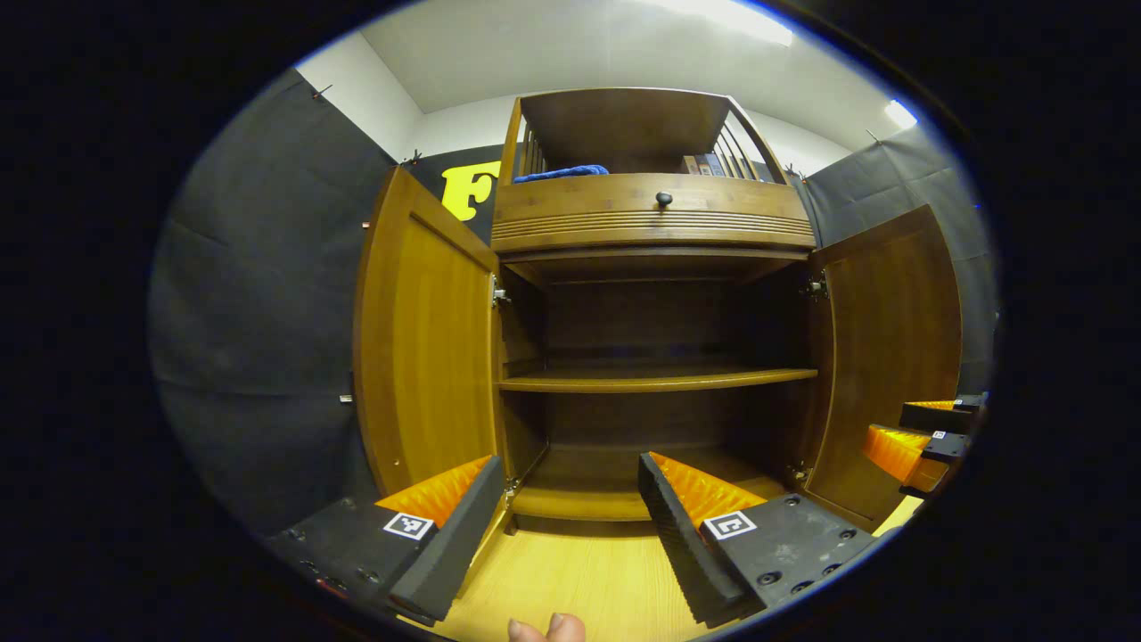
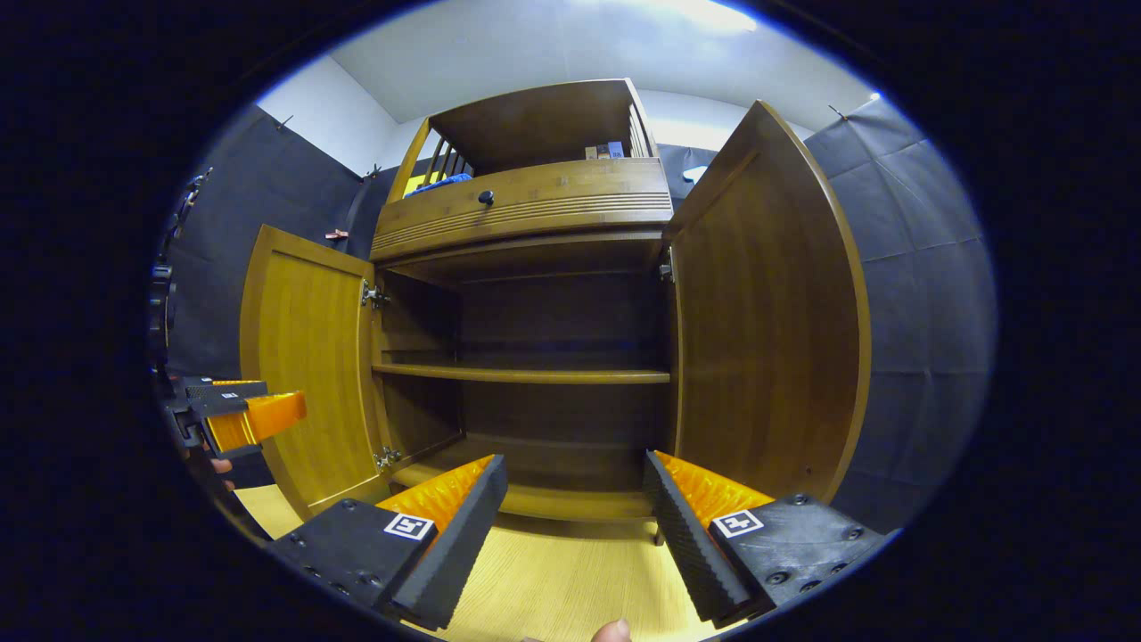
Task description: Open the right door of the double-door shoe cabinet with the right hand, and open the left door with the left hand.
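Both doors of the shoe cabinet [image 1: 655, 232] stand swung wide, so by my judgement the task is done and I have nothing left to pull.

From the left gripper view, the left door [image 1: 428, 348] hangs at 9 o'clock, its inner face turned toward me, and the right door [image 1: 891, 357] at 3 o'clock. Between them the cabinet's inside lies bare: one middle shelf [image 1: 655, 381] and a bottom board, no shoes. My left gripper [image 1: 570, 526] sits at 6 o'clock with its fingers spread wide, pinching nothing; I judge they are parted because the door has been let go. At 4 o'clock, near the right door's lower edge, I see the right gripper's fingers [image 1: 891, 450], apart from the wood.

From the right gripper view, the right door [image 2: 767, 312] fills 2 to 4 o'clock, the left door [image 2: 307, 374] 8 to 9 o'clock. My right gripper [image 2: 575, 526] at 6 o'clock is likewise spread and empty. The other gripper's fingers [image 2: 258, 419] show at 9 o'clock, in front of the left door.

A small dark knob [image 1: 663, 198] sits on the drawer front at 12 o'clock, with blue cloth [image 1: 562, 172] above it. Pale wooden floor [image 1: 570, 580] lies below.
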`<state>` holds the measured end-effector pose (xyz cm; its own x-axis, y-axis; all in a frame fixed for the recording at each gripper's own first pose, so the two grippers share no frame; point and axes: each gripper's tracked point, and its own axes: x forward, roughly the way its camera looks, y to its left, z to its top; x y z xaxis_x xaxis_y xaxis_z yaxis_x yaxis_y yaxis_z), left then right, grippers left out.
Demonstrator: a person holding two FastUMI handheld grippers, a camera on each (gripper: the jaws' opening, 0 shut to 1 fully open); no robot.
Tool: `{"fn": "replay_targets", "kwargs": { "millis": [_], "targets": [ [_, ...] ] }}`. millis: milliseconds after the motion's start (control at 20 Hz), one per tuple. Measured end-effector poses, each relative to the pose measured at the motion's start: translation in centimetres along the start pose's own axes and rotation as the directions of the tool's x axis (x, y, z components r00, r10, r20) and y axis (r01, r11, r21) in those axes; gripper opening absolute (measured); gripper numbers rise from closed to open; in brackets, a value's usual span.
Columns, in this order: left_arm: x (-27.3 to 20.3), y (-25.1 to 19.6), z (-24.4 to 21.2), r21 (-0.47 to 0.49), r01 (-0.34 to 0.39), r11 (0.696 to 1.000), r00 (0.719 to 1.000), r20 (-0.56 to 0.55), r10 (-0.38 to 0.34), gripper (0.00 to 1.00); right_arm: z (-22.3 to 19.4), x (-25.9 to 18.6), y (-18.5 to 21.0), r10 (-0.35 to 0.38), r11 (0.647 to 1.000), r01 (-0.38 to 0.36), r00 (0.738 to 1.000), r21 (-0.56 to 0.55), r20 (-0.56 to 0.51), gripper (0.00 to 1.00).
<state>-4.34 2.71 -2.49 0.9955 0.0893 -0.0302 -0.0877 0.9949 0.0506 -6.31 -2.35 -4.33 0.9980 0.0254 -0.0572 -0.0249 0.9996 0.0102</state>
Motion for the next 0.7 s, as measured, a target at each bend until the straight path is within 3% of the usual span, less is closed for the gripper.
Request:
{"fn": "replay_targets", "kwargs": {
  "millis": [350,700],
  "targets": [
    [0.3,-3.9,-0.6,0.039,0.05,0.998,0.999,0.014,-0.051,0.94,0.1,-0.4,-0.6,0.003,1.0,-0.003,1.0,0.016,0.002,0.99],
    [0.7,-4.6,-0.6,0.031,0.059,0.998,0.998,0.02,-0.059,0.93,0.4,-0.2,-1.2,-0.023,0.999,0.024,0.999,-0.026,0.022,0.96]
  ]
}}
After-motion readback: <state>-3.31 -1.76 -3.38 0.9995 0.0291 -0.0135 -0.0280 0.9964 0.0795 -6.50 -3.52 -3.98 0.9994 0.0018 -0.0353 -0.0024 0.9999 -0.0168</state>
